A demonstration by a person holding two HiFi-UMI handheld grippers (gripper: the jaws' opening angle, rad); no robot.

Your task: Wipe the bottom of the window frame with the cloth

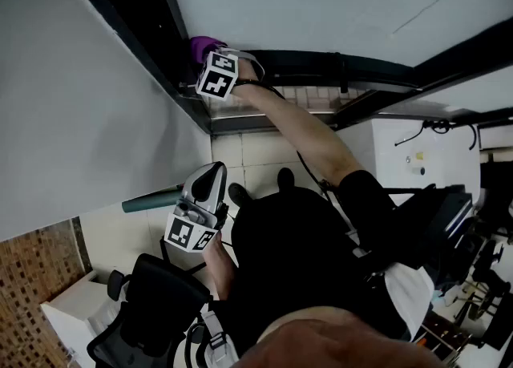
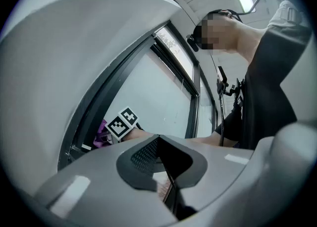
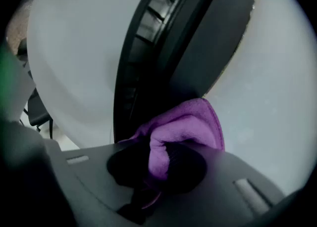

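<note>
**Cloth on the frame, wipe under way**

Progress: the R gripper [image 3: 159, 164] is up at the dark window frame [image 3: 193, 43]. Its jaws are clamped on the purple cloth [image 3: 190, 122], and the cloth's free lobe is pressed to the rail. So pickup + reach look done, and the wipe itself seems in hand. Can't tell how much of the bottom rail is covered, since no dirt or wet trace shows either way. Judged left: run the cloth along the rest of the rail, which in head view goes off toward 3 o'clock from the cloth.

Where: head view puts the cloth at approx 11 o'clock, tucked in a corner of the frame just past the R gripper's marker cube [image 1: 218, 76]. The person's arm [image 1: 304, 130] stretches up to it. In the right gripper view, pale glass [image 3: 277, 102] sits at 3 o'clock of the cloth.

L gripper [image 2: 158, 142]: approx 8 o'clock in head view, well apart from the frame, jaws pressed together on nothing, idle.

Cloth look: bright purple, fuzzy pile, stitched hem, bunched into a soft fold. One end is stuffed between the jaws and the rounded rest sticks out toward 1 o'clock. Wet or dry, can't tell.
</note>
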